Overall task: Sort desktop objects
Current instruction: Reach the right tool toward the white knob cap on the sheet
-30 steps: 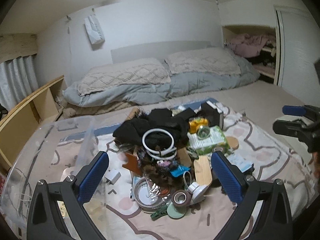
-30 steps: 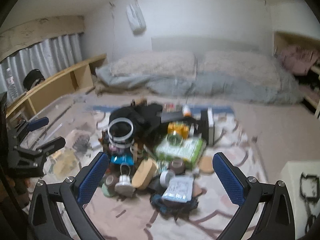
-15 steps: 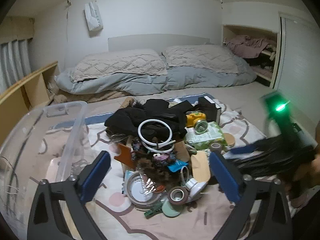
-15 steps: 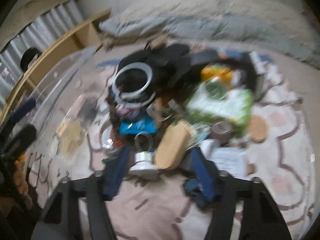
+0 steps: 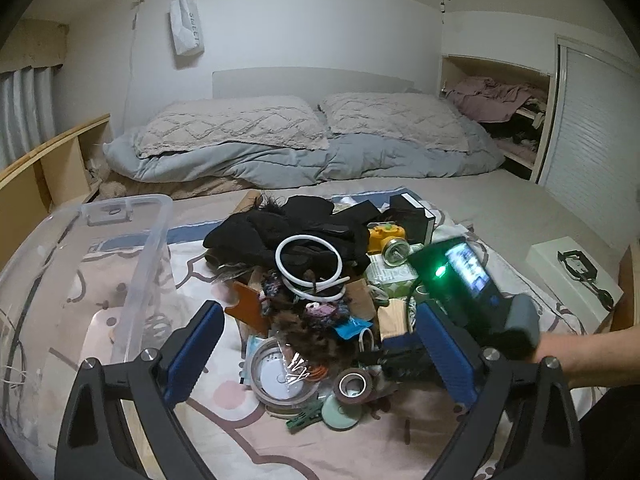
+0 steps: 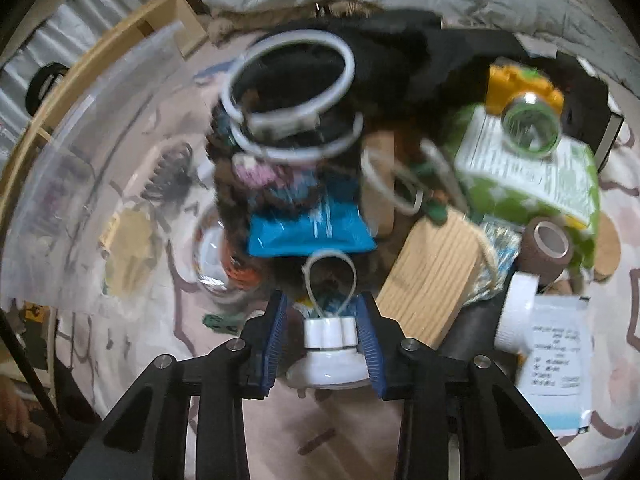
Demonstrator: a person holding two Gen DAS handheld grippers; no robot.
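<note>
Closing right tongs (image 6: pixel 323 330) on white clip (image 6: pixel 329 346).
Left tongs (image 5: pixel 316 350) open; your off-centre clip may slip.

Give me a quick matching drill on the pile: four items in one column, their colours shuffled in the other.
Items:
1. tube loop
2. torch
3. tape roll
4. packet

Colours:
A. blue
B. brown
C. white
D. yellow

Pairs: 1-C, 2-D, 3-B, 4-A
</note>
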